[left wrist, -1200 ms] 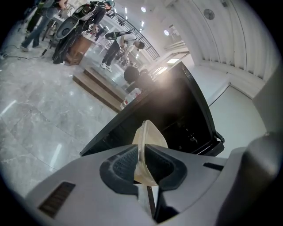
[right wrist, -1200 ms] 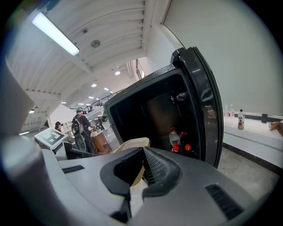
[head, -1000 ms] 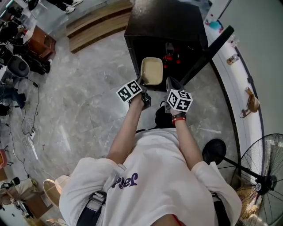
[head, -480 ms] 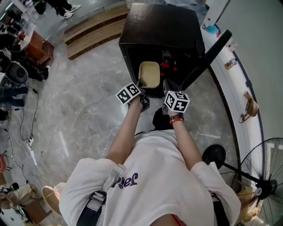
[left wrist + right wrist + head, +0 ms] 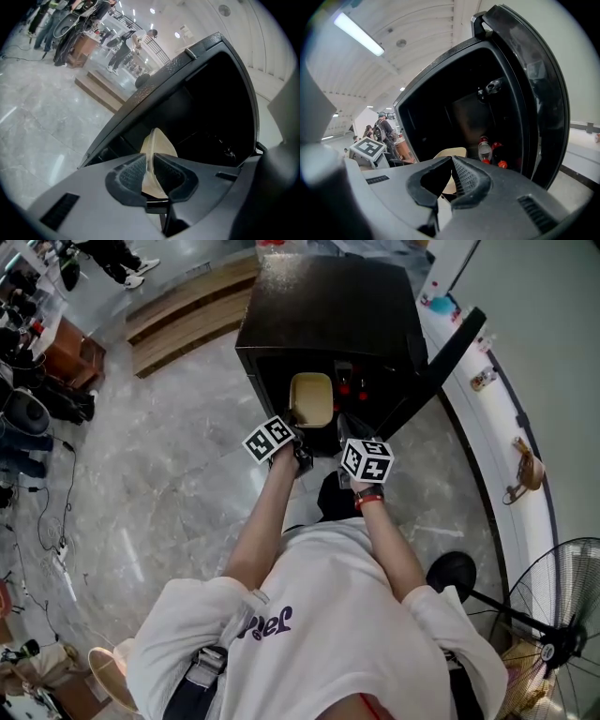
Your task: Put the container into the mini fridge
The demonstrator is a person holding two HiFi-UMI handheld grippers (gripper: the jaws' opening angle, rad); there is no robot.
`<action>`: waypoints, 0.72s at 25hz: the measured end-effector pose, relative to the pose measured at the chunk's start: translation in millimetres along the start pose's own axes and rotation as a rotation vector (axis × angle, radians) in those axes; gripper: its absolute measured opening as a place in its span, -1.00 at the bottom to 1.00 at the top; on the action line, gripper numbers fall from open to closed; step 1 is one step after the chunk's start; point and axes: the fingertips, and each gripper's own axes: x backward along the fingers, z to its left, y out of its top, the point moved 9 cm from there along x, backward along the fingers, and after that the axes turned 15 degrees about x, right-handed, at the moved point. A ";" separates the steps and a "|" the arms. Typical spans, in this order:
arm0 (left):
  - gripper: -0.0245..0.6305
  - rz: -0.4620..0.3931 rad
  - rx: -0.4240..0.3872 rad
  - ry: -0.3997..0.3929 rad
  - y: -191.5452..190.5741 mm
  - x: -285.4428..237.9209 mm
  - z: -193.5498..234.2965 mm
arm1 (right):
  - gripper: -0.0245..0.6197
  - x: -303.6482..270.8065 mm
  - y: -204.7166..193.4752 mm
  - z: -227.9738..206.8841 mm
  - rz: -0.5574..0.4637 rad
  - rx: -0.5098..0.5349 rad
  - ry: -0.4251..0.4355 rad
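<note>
Head view: A black mini fridge (image 5: 323, 306) stands on the grey marble floor (image 5: 169, 484), its door (image 5: 441, 357) swung open to the right. The beige container (image 5: 311, 399) sits level in the open front of the fridge, toward the left side of the opening, and is carried off the floor. The left gripper (image 5: 296, 421) meets the container's near left corner. The right gripper (image 5: 346, 424) is just beside its near right corner. Red-capped bottles (image 5: 354, 387) show inside the fridge, to the right of the container.

Left gripper view: The left gripper (image 5: 149, 161) has its jaws narrow, the ribbed pads pressed on the thin rim of the container (image 5: 159, 143). The container stands edge-on ahead of the jaws, against the dark interior of the fridge (image 5: 211, 108).

Right gripper view: The right gripper (image 5: 452, 161) has its jaw tips together. The container (image 5: 451, 152) shows just past them, low at the mouth of the fridge (image 5: 459, 108). Contact between these jaws and the container cannot be confirmed. The bottles (image 5: 485, 150) stand at the lower right of the interior, next to the open door (image 5: 541, 93).
</note>
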 end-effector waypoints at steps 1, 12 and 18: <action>-0.73 -0.001 0.000 0.001 1.1 -4.4 0.0 | -0.88 -3.1 -0.5 -1.4 0.001 0.003 0.002; -0.73 -0.007 0.006 0.012 10.6 -57.2 5.0 | -0.88 -31.8 -10.0 -27.5 0.019 0.011 -0.002; -0.73 -0.001 -0.018 0.005 15.2 -84.8 3.4 | -0.88 -44.2 -16.4 -37.4 0.030 0.020 -0.001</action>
